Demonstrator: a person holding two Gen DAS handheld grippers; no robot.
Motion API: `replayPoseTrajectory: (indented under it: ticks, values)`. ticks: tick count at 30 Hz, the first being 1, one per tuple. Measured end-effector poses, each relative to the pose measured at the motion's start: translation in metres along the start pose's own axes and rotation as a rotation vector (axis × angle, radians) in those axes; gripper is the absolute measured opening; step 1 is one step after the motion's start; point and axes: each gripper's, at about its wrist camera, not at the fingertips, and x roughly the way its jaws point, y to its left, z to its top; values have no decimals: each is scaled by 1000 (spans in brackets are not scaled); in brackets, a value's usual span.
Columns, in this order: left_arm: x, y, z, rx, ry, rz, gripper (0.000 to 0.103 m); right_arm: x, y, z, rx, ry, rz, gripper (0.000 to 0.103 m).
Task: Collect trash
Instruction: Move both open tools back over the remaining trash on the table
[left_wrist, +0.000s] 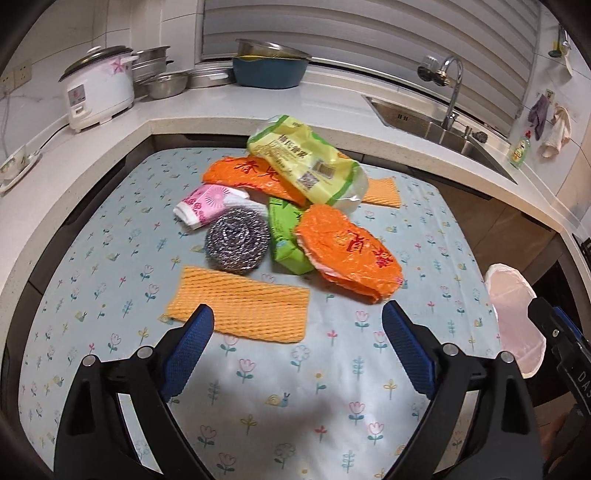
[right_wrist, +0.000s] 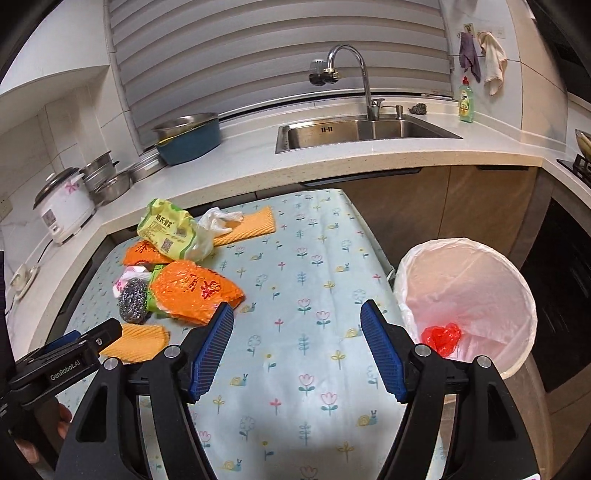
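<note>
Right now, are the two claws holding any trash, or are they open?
Left gripper: open, holding nothing, above the near orange foam net.
Right gripper: open, holding nothing, above the flowered tablecloth.

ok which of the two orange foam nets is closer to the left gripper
The large foam net before the steel scourer; the other foam net lies behind the pile.

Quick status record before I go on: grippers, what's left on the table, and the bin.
left gripper: open, empty, over the table's near edge
right gripper: open, empty
table: pile at its left, rest bare cloth
pile: scourer, orange bag, green pack, yellow bag, foam net
bin: right of table, lined, one red scrap inside
</note>
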Motion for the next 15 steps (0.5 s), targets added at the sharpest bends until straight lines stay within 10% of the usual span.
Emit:
replayPoseTrajectory:
  ticks: [15]
  values:
    - [46,77,-14,-173,146,45,88,41,56,-14,-54,78,45,69]
